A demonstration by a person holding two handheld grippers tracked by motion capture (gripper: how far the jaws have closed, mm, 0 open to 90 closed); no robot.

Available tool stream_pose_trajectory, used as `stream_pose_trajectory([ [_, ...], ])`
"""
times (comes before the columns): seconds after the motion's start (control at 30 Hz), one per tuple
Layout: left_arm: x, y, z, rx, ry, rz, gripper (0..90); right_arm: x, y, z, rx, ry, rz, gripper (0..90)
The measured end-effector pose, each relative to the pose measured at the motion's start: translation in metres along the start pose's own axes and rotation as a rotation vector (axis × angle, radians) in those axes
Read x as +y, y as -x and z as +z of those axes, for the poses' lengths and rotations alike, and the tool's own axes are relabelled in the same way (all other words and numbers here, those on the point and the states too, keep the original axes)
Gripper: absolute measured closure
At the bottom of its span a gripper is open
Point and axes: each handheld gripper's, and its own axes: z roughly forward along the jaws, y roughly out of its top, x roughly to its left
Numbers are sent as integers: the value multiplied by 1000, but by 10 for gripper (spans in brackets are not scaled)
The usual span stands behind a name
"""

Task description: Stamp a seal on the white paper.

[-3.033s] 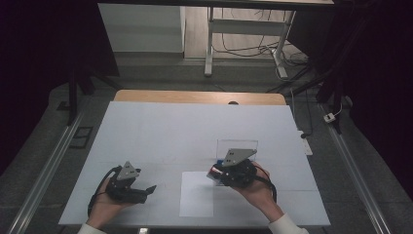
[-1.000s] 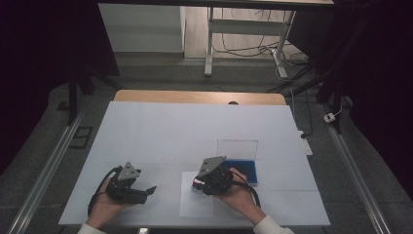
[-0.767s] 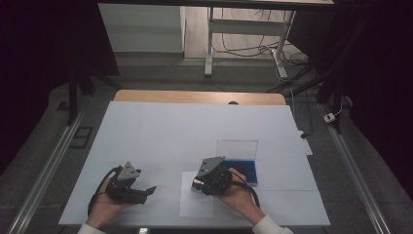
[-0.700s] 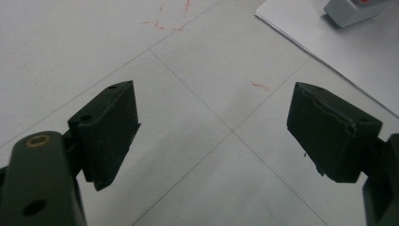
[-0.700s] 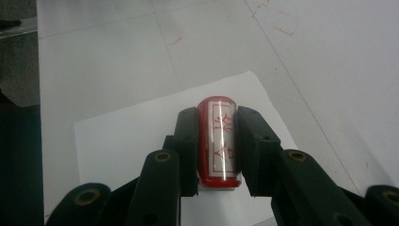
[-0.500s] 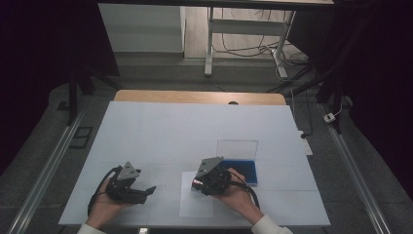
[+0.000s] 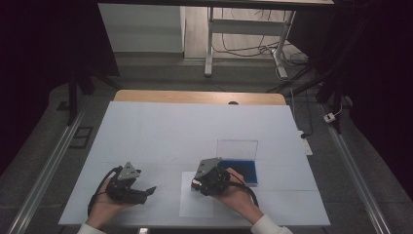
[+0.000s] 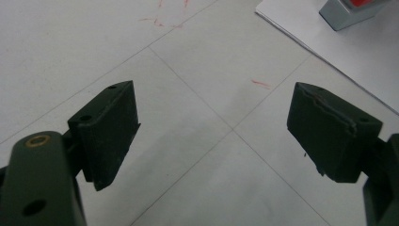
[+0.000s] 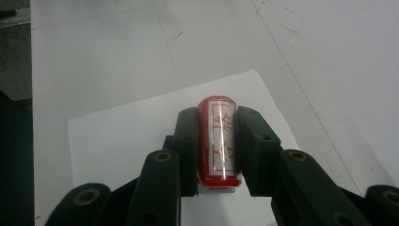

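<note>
A red stamp (image 9: 221, 141) with a silver label of red characters sits between the pads of my right gripper (image 9: 217, 113), which is shut on it. In the high view this gripper (image 7: 196, 184) is at the upper edge of a white paper sheet (image 7: 195, 204). The left gripper view shows the stamp's grey base (image 8: 346, 10) down on the sheet (image 8: 357, 56). My left gripper (image 7: 146, 191) rests on the table to the left. Its jaws (image 8: 212, 92) stand wide open with nothing between them.
A blue ink-pad box (image 7: 243, 170) with its clear lid (image 7: 237, 147) raised lies just right of the right hand. The white table top (image 7: 195, 126) has faint red marks (image 8: 260, 84) and thin seam lines. A metal rail (image 7: 44, 170) runs along the left side.
Three seconds ago the right gripper was at the blue box; it has since moved left onto the paper sheet. Over the last second neither hand has moved.
</note>
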Motion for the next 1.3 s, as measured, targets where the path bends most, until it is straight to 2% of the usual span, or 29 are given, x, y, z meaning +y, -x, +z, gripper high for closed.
stream_pose_trajectory([
  [0.37,0,0,0,-1,-2,1,172,0,7,1,31,-8,44,705],
  [0.63,0,1,0,-3,-6,6,172,0,5,3,18,-30,34,708],
  [0.9,0,2,0,-3,-9,7,172,-4,4,4,18,-8,43,710],
  [1.3,0,3,0,-8,-12,5,172,-4,2,5,5,-14,31,710],
])
